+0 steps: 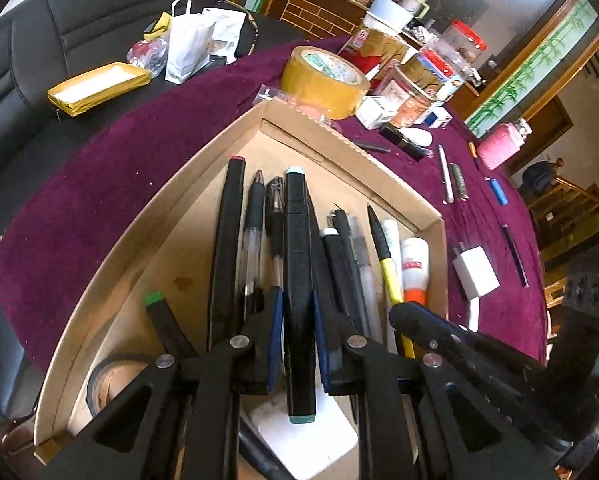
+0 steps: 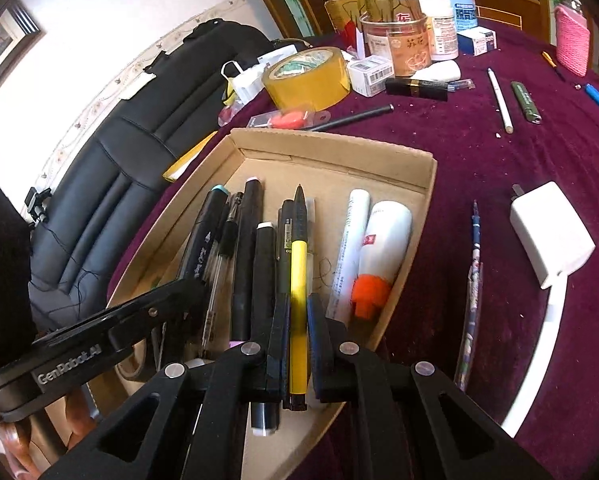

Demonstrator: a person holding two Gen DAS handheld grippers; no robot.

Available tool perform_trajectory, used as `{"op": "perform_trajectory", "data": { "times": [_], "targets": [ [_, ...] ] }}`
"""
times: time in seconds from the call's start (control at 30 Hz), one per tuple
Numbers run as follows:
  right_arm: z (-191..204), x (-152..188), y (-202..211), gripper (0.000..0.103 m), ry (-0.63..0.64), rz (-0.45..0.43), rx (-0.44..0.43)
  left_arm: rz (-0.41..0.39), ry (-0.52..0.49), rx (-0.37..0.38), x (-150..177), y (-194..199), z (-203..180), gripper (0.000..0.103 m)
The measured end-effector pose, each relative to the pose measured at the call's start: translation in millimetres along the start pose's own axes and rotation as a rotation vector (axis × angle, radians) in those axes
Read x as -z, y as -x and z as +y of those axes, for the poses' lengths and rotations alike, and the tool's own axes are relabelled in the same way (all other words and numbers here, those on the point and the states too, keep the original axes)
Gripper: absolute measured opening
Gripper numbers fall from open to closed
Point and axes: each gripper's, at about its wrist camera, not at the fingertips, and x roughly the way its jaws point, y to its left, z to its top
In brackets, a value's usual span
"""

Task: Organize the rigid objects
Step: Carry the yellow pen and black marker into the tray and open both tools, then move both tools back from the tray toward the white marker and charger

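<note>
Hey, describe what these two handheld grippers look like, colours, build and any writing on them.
Both are matte black plastic with triangular cut-outs in the linkage arms and round silver pivot pins. The left gripper and right gripper each carry blue pads on the inner finger faces. White "GenRobot.AI" lettering runs along the left gripper's side, seen from the right wrist view.

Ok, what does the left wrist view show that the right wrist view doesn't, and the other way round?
Only the left wrist view: the left tongs shut on a black marker with teal caps, a dark tape roll in the box's near corner, and a flat yellow box on the black chair.

Only the right wrist view: the right tongs shut on a yellow pen, and a patterned pen on the cloth.

Both: the cardboard box of pens, the glue bottle, yellow tape, white charger.
</note>
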Motion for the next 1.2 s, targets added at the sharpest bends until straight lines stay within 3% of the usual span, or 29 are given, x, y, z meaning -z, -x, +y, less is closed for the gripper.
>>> {"op": "perform_trajectory", "data": {
  "times": [0.77, 1.0, 1.1, 1.2],
  "targets": [
    [3, -3, -17, 0.009, 0.007, 0.030, 0.025, 0.039, 0.039, -0.030, -9, -22, -5, 0.015],
    [2, -1, -14, 0.010, 0.002, 0.028, -0.005, 0.017, 0.033, -0.026, -7, -15, -7, 0.026],
    [0, 2, -4, 0.016, 0.006, 0.009, -0.025, 0.006, 0.020, -0.020, -5, -9, -11, 0.030],
    [-3, 9, 18, 0.031, 0.016, -0.032, -0.059, -0.041, -0.007, -0.024, 1, 6, -21, 0.040]
  ]
}}
